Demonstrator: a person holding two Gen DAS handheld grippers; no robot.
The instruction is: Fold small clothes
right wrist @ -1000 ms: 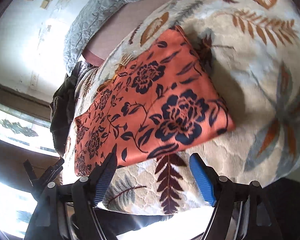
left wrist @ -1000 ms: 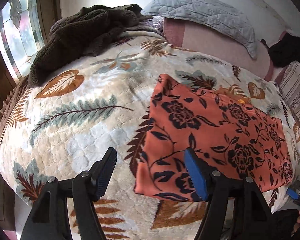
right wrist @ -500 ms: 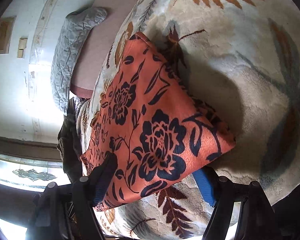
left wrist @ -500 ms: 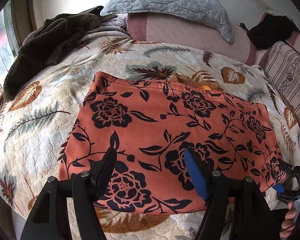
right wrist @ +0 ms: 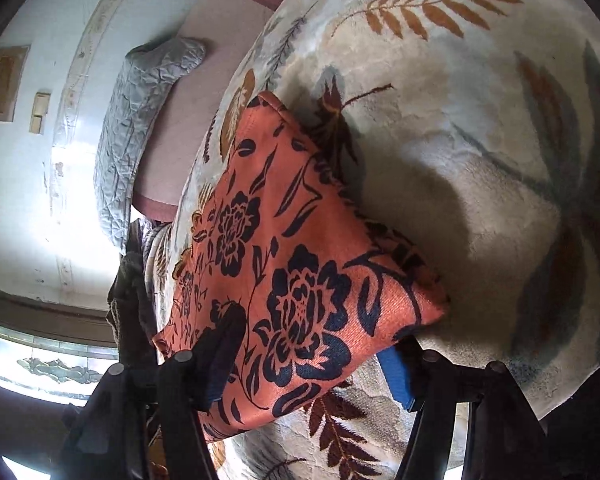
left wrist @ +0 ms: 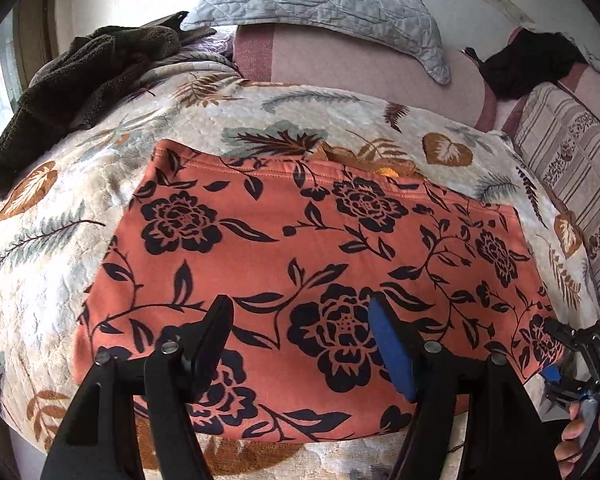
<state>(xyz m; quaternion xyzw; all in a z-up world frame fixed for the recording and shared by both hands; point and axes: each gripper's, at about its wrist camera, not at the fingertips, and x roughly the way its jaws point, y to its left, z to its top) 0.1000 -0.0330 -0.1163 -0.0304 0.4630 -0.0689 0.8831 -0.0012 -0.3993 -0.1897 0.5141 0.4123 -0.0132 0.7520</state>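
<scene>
Left wrist view: a bed is seen covered by a cream blanket printed with leaves, and on it an orange garment with dark flowers is laid flat, folded into a wide oblong. A dark brown fleece is heaped at the far left corner of the bed, a grey quilted pillow is propped against the pink headboard, a black heap is seen at the far right, and a striped cushion lies along the right edge. Nothing is placed between the camera and the garment except the claw's own fingers. The left claw is held wide apart above the near half of the garment, one black finger and one blue pad spread, with nothing gripped between them; whether its tips touch the cloth cannot be told. At the lower right corner of this view the right claw is seen at the garment's right near corner, held by a hand. In the right wrist view the same corner of the garment is seen lifted a little off the blanket and lying between the fingers of the right claw, whose jaws are closing: the blue pad is tucked under the cloth and the black finger lies over it. The window and wall are seen at the left, sideways.
</scene>
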